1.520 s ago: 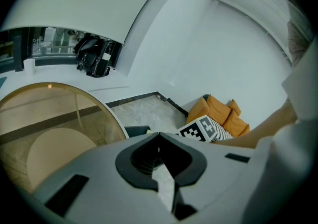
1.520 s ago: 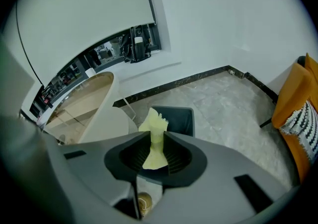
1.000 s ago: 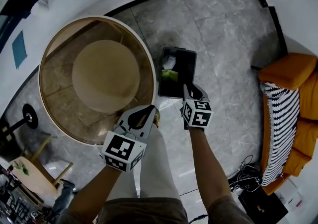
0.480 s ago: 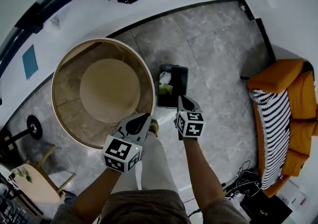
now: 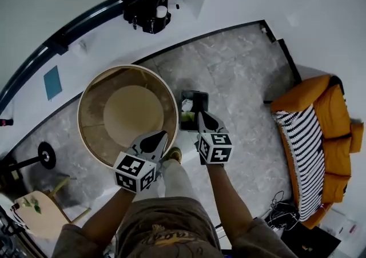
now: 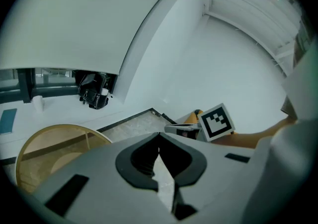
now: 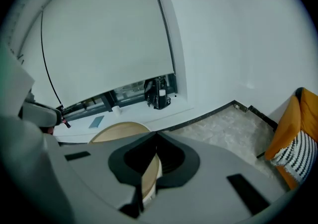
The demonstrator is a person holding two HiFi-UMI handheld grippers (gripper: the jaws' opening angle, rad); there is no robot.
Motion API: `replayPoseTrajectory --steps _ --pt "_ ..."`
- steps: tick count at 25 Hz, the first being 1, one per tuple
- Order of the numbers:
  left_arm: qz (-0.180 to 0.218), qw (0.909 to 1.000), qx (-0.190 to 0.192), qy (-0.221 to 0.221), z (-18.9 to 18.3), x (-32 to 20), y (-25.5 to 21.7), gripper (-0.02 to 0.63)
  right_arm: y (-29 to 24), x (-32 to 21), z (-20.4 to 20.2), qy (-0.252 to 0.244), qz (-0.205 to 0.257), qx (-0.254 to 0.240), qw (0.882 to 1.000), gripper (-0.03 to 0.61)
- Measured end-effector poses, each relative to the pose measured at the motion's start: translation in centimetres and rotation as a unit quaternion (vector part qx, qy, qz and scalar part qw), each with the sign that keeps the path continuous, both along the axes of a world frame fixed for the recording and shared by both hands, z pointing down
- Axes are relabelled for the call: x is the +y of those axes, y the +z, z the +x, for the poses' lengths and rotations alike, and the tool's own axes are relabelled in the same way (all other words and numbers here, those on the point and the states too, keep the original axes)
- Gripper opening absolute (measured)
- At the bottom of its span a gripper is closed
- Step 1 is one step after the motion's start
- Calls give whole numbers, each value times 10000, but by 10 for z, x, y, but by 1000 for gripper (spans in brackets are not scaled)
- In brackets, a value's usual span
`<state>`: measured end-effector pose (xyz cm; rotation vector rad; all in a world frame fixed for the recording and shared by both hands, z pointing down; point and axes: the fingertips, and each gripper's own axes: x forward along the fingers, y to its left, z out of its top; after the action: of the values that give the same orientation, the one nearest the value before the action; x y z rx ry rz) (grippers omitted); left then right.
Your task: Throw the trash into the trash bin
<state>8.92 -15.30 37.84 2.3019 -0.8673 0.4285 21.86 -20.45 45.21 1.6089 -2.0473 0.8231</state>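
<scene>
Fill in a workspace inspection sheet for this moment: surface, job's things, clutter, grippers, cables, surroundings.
Surface: grey marbled floor; round wooden table.
Job's things: black trash bin on the floor beside the table, white and green trash inside.
Clutter: small wooden stool at lower left.
Grippers: left gripper and right gripper, jaws shut, nothing between them.
Cables: tangle on the floor by the sofa.
Surroundings: orange sofa with striped throw; black gear on the window ledge.
</scene>
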Motion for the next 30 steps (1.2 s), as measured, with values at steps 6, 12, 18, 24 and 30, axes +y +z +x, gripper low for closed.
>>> replayPoseTrajectory --steps 6,12,18,24,30 --pt "356 9993 52 59 -26 17 -65 18 -86 13 -39 -244 463 -393 9979 18" --pt "862 9963 61 -12 -58 32 -117 18 -165 40 -97 -1176 1039 -844 9840 18" --pt "1501 9881 -133 -296 -98 45 -161 18 -242 73 -159 -2188 1782 -1416 9489 18" --pt "1881 9788 -202 -790 -137 62 -192 18 -275 101 -211 -2954 2101 -1569 9187 18" --pt "2055 9701 -165 -1278 -165 69 -201 18 -285 110 -245 -3341 2155 -1630 9030 18"
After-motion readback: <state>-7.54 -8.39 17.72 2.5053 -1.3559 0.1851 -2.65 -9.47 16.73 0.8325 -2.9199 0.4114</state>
